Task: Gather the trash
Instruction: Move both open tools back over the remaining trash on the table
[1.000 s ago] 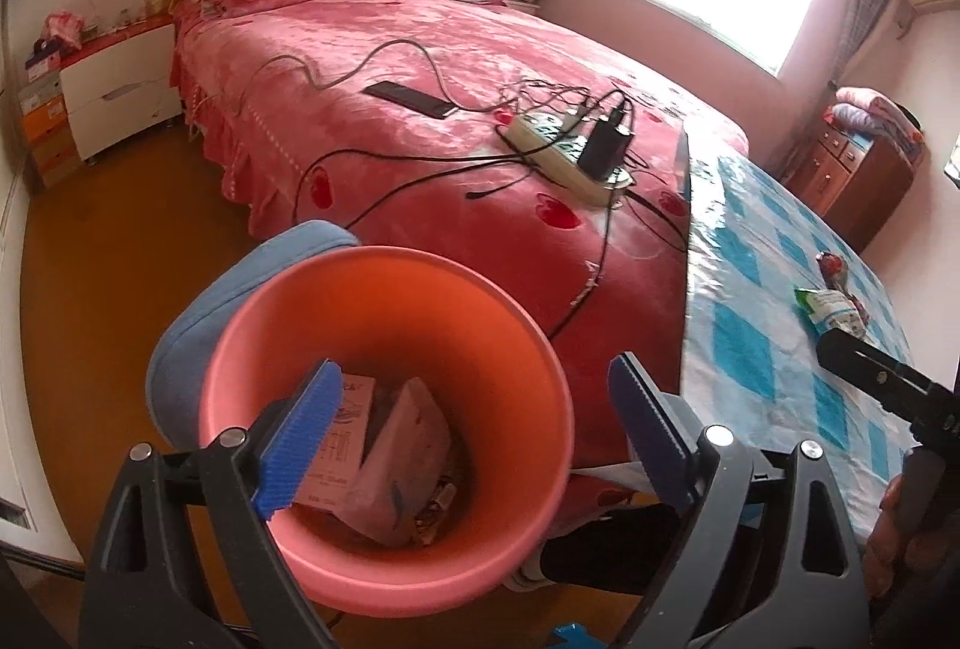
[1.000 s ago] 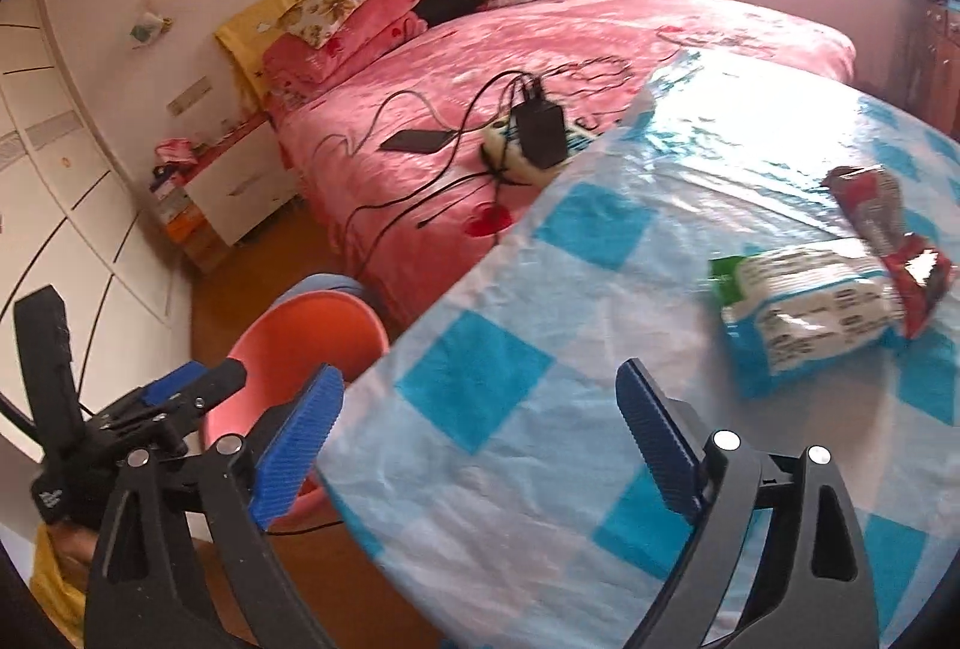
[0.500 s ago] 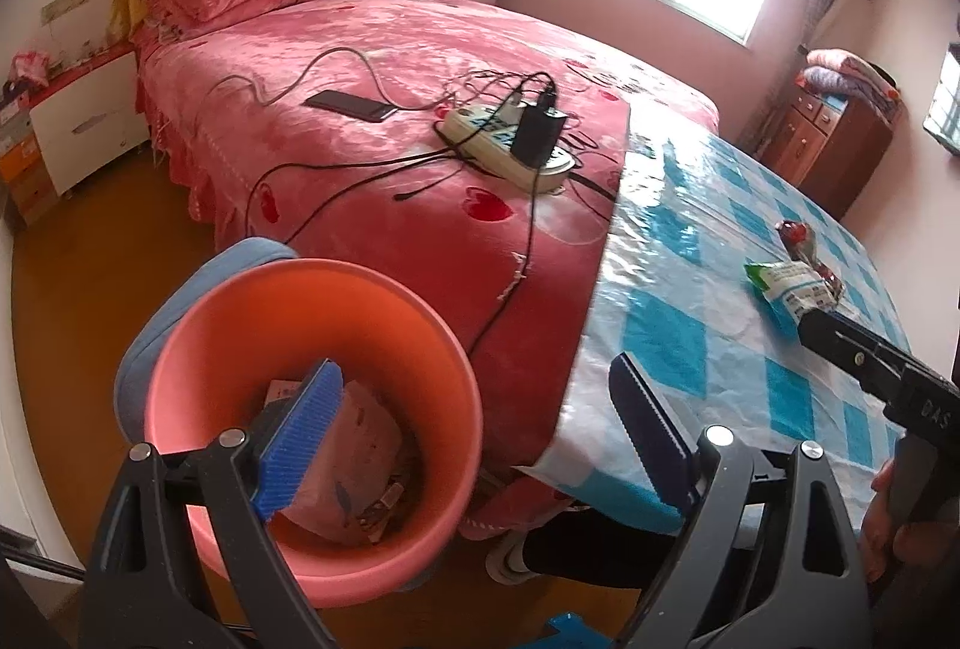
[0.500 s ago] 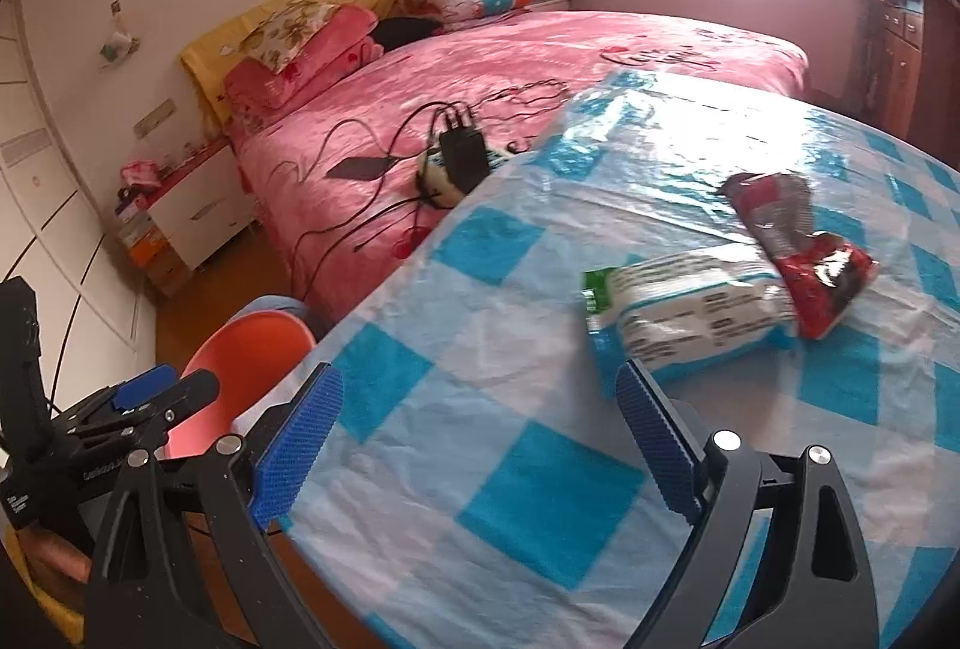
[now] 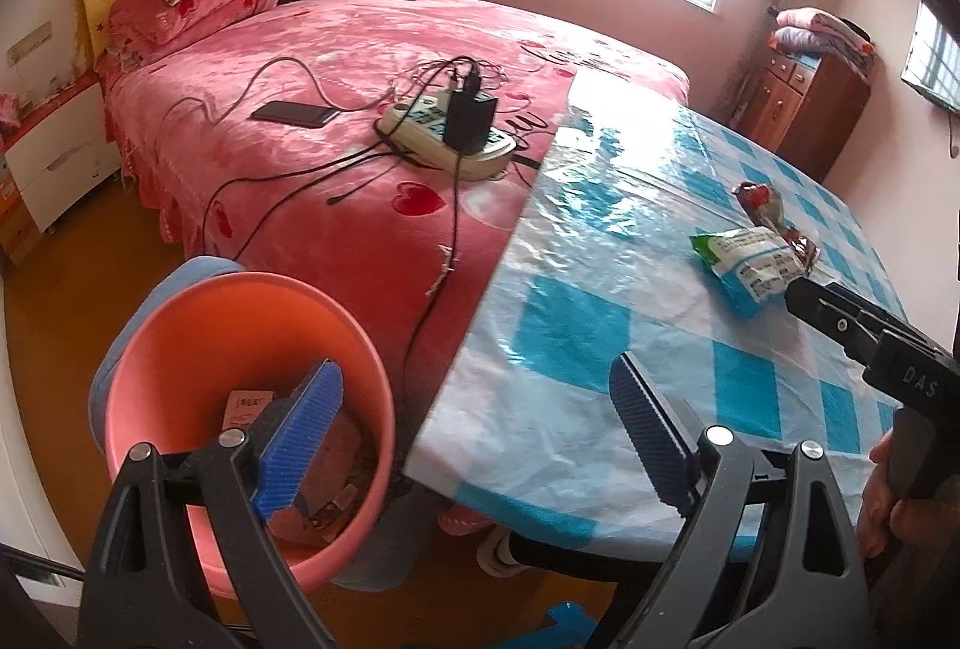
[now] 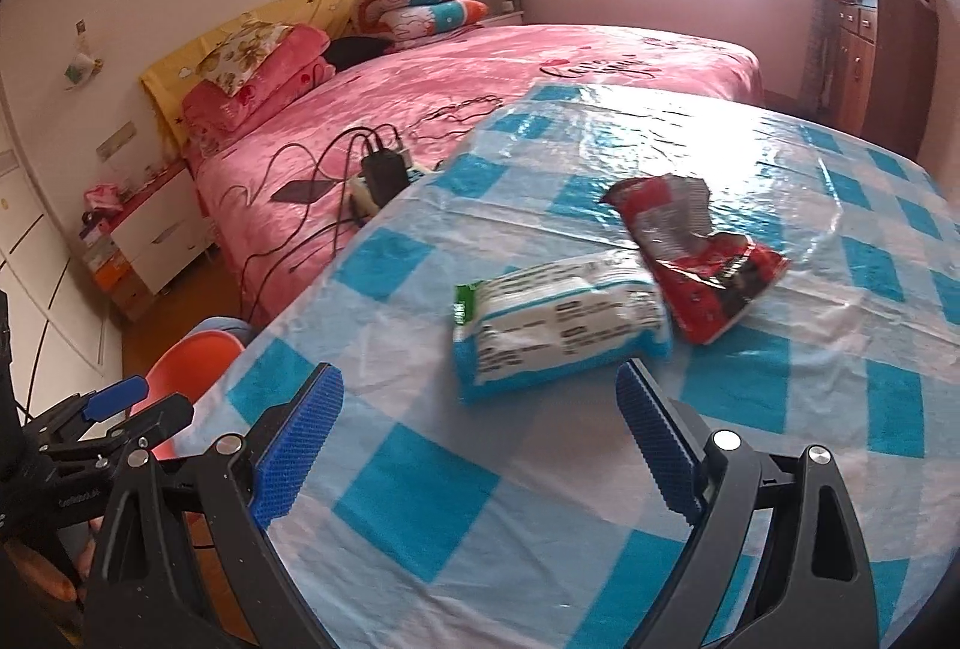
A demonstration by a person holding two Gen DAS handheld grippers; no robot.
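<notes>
A white and blue packet with a green end (image 6: 558,325) lies on the blue-checked tablecloth (image 6: 456,499), and a torn red wrapper (image 6: 702,259) overlaps its right end. My right gripper (image 6: 477,448) is open just short of the packet, nothing between its pads. The same packet (image 5: 747,268) and red wrapper (image 5: 765,208) show far right in the left wrist view. My left gripper (image 5: 474,439) is open and empty over the table's corner, its left pad above the orange bin (image 5: 180,325), which holds discarded packets.
A pink bed (image 5: 336,96) beside the table carries a power strip (image 5: 444,138), a phone (image 5: 294,113) and trailing cables. A white nightstand (image 5: 54,150) stands at the left wall, a wooden dresser (image 6: 882,48) at the right. The bin sits on a blue stool (image 5: 198,271).
Both grippers have swung right, away from the bin and toward the table. The packet and wrapper now lie closer to the right gripper. Both stay open.
</notes>
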